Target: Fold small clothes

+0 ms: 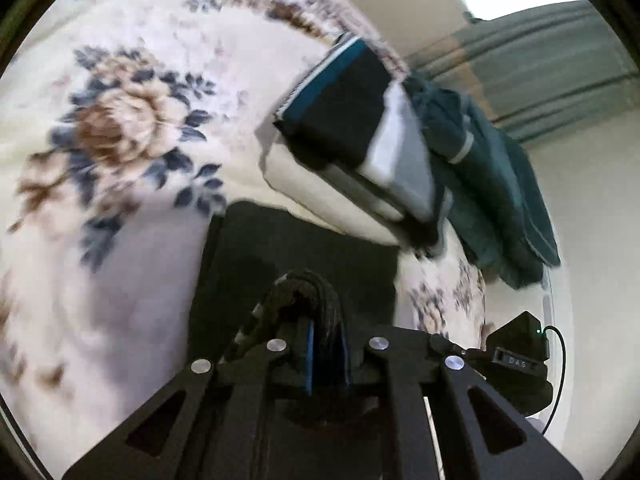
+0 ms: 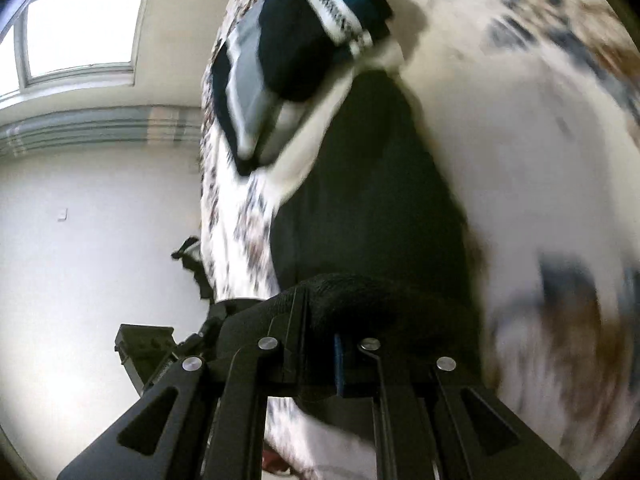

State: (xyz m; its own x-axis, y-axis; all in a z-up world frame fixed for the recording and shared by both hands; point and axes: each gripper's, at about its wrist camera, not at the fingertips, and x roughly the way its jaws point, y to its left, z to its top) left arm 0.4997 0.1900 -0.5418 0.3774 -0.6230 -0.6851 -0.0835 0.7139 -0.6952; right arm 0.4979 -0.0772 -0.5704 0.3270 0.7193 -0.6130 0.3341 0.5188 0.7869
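A small black garment (image 1: 296, 256) lies on a floral blanket (image 1: 120, 128). My left gripper (image 1: 320, 312) is shut on a bunched edge of this black garment. In the right wrist view my right gripper (image 2: 320, 320) is shut on another bunched edge of the same black garment (image 2: 372, 200), which stretches away from the fingers. Beyond it sits a stack of folded clothes (image 1: 352, 128), black, teal, white and grey; it also shows in the right wrist view (image 2: 296, 52). Both views are motion-blurred.
A crumpled dark green garment (image 1: 492, 184) lies at the blanket's edge beside the stack. The other gripper's body (image 1: 516, 356) shows at the lower right. A white wall (image 2: 80, 260), a window (image 2: 80, 20) and a striped curtain (image 1: 540, 72) lie beyond the blanket.
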